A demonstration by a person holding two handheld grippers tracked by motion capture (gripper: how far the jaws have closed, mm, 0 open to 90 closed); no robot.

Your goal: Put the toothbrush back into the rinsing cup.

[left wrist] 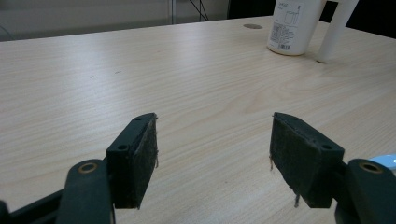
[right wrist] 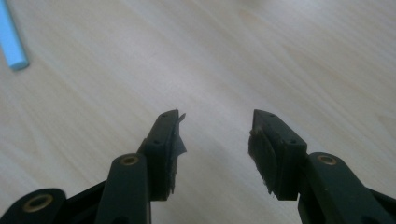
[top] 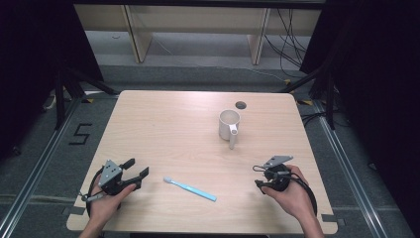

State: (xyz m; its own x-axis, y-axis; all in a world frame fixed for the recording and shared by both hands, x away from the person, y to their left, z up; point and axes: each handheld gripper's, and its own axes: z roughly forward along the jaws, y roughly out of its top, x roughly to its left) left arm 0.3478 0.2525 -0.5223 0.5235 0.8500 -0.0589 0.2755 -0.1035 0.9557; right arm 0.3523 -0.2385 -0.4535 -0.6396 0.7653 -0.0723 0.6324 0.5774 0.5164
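A light blue toothbrush with a white head lies flat near the table's front, between my two grippers. Its handle end shows at the upper left of the right gripper view, and its head peeks in at the right edge of the left gripper view. A white mug stands upright toward the back right, handle facing the front; its base is far ahead of the left jaws. My left gripper is open over bare wood at front left. My right gripper is open with nothing between its jaws.
The wooden table has a round cable hole behind the mug. Black stands and cables sit on the floor around the table. Wide bare wood lies across the left and middle.
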